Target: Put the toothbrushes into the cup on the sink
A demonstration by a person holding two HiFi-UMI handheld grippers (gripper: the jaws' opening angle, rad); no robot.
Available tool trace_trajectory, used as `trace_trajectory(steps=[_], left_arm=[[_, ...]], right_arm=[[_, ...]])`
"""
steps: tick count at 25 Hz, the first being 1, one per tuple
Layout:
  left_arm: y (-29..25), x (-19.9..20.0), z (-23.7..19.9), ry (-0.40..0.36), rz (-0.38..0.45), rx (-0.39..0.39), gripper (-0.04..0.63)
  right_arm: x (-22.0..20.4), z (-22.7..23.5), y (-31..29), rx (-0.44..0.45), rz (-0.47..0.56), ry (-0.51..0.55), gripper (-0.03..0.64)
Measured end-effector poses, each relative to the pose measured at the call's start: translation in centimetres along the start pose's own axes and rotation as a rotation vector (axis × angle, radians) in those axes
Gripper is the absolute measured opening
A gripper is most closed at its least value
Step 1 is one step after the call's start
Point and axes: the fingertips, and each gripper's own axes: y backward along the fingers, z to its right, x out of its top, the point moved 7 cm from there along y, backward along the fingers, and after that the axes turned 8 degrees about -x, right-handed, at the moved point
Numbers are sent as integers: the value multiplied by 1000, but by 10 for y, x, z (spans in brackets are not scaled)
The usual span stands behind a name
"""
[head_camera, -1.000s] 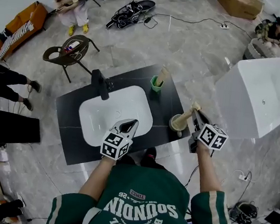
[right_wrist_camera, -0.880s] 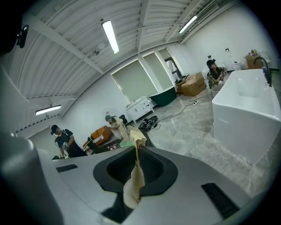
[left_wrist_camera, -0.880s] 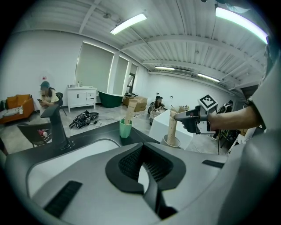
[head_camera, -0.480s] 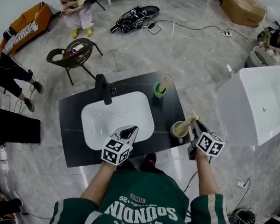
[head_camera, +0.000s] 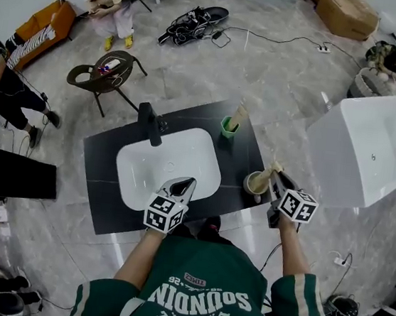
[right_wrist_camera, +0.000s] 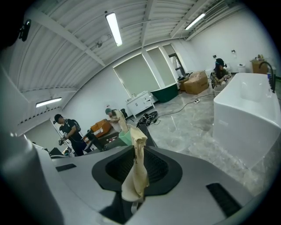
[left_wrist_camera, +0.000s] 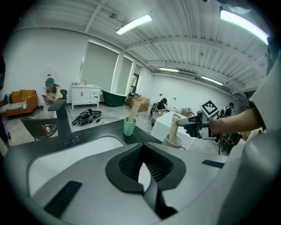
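Counting first: two cups are noted on the black countertop (head_camera: 99, 177). A green cup (head_camera: 226, 127) stands behind the basin's far right corner, and a beige cup (head_camera: 254, 185) stands near the right edge. Two toothbrushes are counted, each in a pale wrapper. The first toothbrush (head_camera: 240, 115) is stood in the green cup. The second toothbrush (head_camera: 266, 176) is leaned in the beige cup, with its upper part clenched between the jaws of the right gripper (head_camera: 277, 175). The left gripper (head_camera: 188, 182) is held over the near rim of the white basin (head_camera: 146, 172); its jaws are drawn almost together and nothing is gripped. One basin and one black faucet (head_camera: 149, 121) are recorded.

Hard to make out: the brush heads are covered by the wrappers. The second toothbrush's lower end is hidden by the cup wall, so contact with the cup's bottom cannot be told. In the right gripper view the beige cup is blocked by the jaws.

Surroundings: a grey marble-look floor (head_camera: 280, 71) is seen all round the counter. A white bathtub (head_camera: 371, 146) is set to the right. A chair (head_camera: 100, 76), an orange sofa (head_camera: 38, 27), a cardboard box (head_camera: 348, 11) and loose cables (head_camera: 193, 19) are noted farther off. Three other people are seen at the room's edges. A ribbed ceiling with strip lights is shown in both gripper views.
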Motion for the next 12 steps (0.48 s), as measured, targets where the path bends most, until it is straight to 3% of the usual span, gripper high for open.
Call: trace_trajectory(steps=[4, 12], left_arm=[[6, 1, -9, -3, -3, -8, 11], [15, 10, -26, -14, 2, -42, 11]], right_arm=[[-6, -2, 3, -44, -6, -10, 123], [-16, -12, 23, -117, 50, -104, 101]])
